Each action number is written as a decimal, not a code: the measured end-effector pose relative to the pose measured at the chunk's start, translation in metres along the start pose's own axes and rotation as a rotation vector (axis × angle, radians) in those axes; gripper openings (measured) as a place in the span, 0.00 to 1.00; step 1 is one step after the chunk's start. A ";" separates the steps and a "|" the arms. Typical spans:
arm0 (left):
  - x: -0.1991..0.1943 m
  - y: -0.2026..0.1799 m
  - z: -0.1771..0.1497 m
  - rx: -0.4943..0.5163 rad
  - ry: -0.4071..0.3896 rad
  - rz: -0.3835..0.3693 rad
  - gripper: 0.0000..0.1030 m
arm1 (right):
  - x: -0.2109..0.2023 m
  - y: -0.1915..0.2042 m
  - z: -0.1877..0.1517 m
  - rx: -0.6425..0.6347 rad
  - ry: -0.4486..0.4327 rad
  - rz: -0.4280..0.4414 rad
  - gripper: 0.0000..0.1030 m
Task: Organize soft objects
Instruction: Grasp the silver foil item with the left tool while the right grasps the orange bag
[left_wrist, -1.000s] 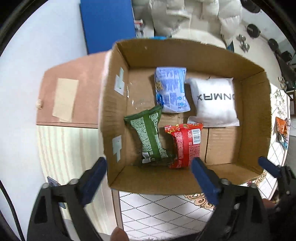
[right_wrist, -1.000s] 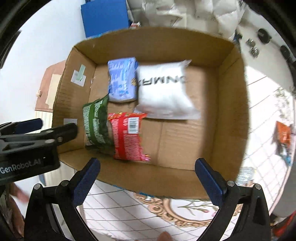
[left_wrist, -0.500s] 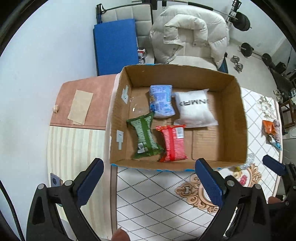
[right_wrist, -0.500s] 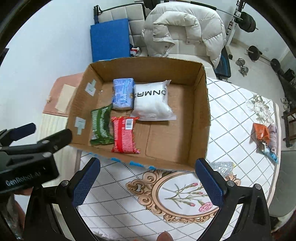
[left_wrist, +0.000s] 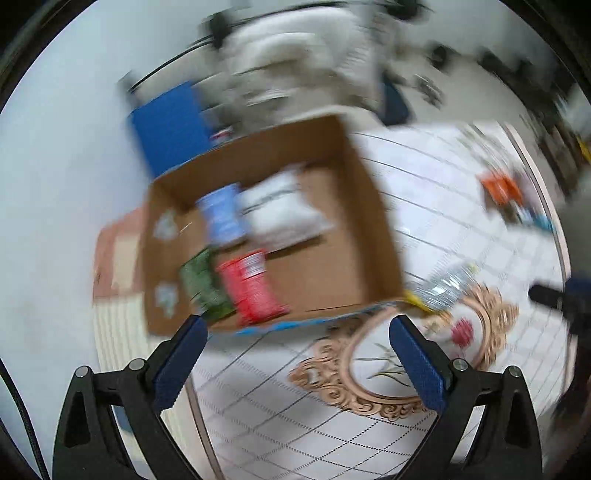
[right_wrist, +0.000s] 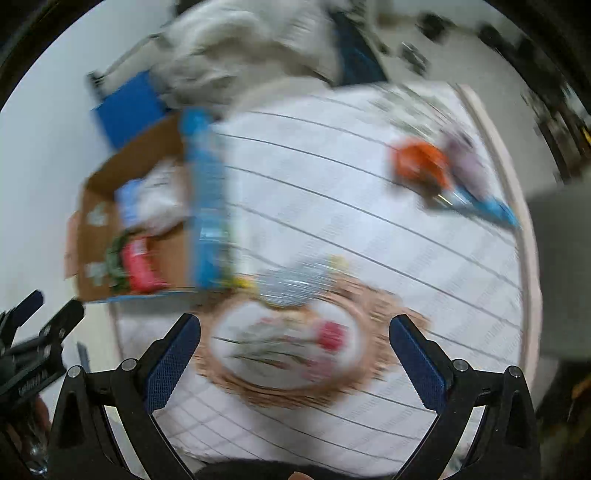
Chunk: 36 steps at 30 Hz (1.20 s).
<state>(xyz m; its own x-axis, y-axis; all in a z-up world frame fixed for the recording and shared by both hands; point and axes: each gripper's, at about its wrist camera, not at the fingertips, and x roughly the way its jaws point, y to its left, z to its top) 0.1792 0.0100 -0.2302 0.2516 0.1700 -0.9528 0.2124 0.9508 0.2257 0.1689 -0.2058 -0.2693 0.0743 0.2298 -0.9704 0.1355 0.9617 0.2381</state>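
Both views are swinging rightward off the box (left_wrist: 266, 236) — empty right gripper (right_wrist: 295, 347) and left gripper (left_wrist: 295, 350) gaping wide, nearing the silvery packet (right_wrist: 291, 280); better slowing first.

Both wrist views high above box (left_wrist: 266, 236) and table (right_wrist: 369, 206)
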 end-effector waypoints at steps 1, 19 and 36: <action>0.004 -0.028 0.008 0.090 -0.007 0.002 0.98 | 0.002 -0.016 0.001 0.005 0.021 -0.006 1.00; 0.184 -0.233 0.037 0.813 0.403 0.115 0.77 | 0.036 -0.157 0.127 -0.109 0.069 -0.164 1.00; 0.208 -0.132 0.091 -0.142 0.547 -0.337 0.49 | 0.156 -0.101 0.203 -0.445 0.309 -0.257 0.56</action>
<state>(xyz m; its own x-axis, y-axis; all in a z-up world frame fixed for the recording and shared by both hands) 0.2898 -0.1038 -0.4392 -0.3310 -0.0719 -0.9409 0.0592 0.9935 -0.0967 0.3673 -0.2977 -0.4370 -0.2055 -0.0496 -0.9774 -0.3202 0.9471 0.0192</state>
